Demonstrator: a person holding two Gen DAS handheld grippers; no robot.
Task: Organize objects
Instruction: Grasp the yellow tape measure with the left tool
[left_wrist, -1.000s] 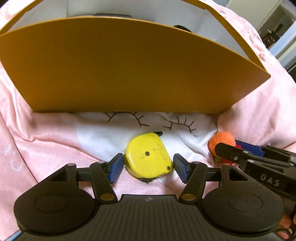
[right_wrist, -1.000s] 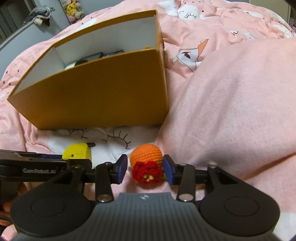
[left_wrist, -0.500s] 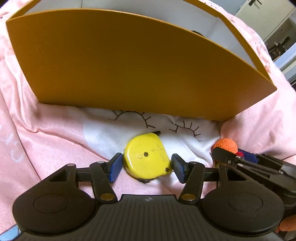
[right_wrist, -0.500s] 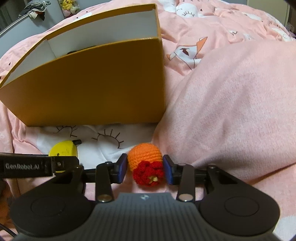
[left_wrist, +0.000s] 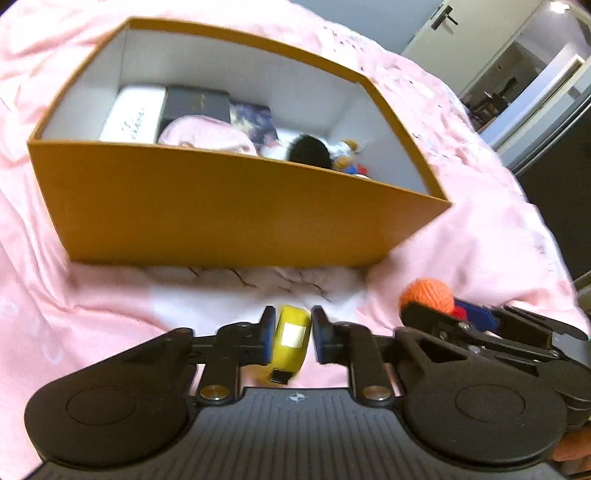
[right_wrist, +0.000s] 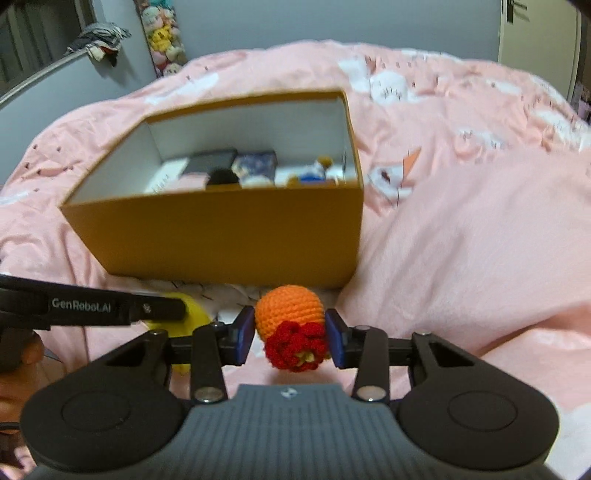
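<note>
- Left gripper (left_wrist: 289, 334): clamped on the yellow tape measure (left_wrist: 289, 341), in front of the box (left_wrist: 229, 218).
- Right gripper (right_wrist: 290, 338): clamped on the crochet toy (right_wrist: 291, 328), above the bed (right_wrist: 461, 258).

box (left_wrist: 229, 218) on bedding (left_wrist: 480, 243), tape measure (left_wrist: 290, 338) before it

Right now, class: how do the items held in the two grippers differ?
The yellow tape measure is hard and smooth; the orange crochet toy is soft yarn with a red frill. The tape measure sits edge-on in the left gripper; the toy fills the right gripper. Both are clamped before the box.
</note>
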